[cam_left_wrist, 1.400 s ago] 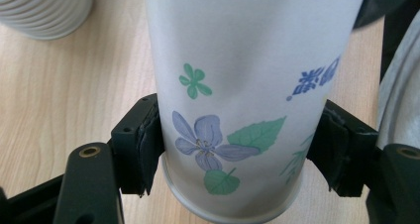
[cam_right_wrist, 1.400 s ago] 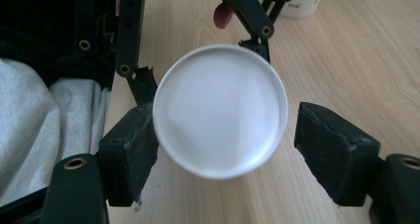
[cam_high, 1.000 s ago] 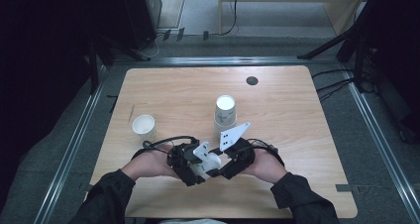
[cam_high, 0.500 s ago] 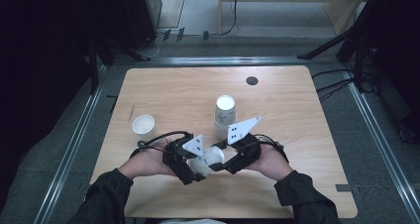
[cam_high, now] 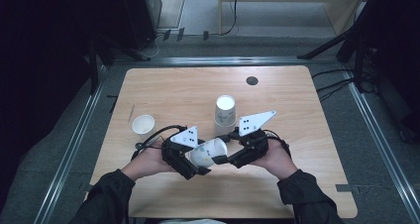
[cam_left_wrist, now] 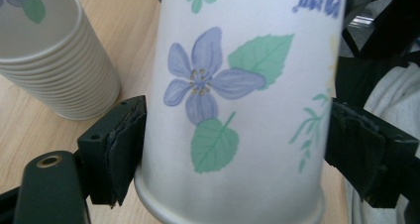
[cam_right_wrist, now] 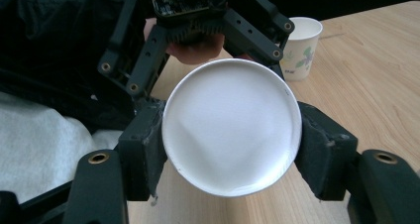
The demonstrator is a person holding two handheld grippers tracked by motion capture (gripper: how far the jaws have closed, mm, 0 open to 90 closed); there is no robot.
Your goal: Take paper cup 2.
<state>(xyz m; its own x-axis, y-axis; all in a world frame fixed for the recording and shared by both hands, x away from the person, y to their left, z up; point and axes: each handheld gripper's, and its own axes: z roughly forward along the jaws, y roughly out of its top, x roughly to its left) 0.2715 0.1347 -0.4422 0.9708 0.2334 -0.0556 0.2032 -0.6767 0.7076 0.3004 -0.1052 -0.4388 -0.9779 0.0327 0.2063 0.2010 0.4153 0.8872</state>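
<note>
High view — cup stack (cam_high: 225, 114) behind held cup (cam_high: 208, 152), seemingly apart.

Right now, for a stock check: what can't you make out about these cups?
Held cup inside: right gripper view faces its base; left gripper view, its wall.
Stack count: too small in high view; cut off in left gripper view.
Lone cup contents: its wall hides them, right gripper view.

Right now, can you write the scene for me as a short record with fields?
Held item: flowered paper cup, lying sideways above the table
Right tongs: shut on the cup's base end
Left tongs: jaws just opened; cup between them, left pad at wall, right pad apart
Table: stack of upturned cups; single upright cup
</note>
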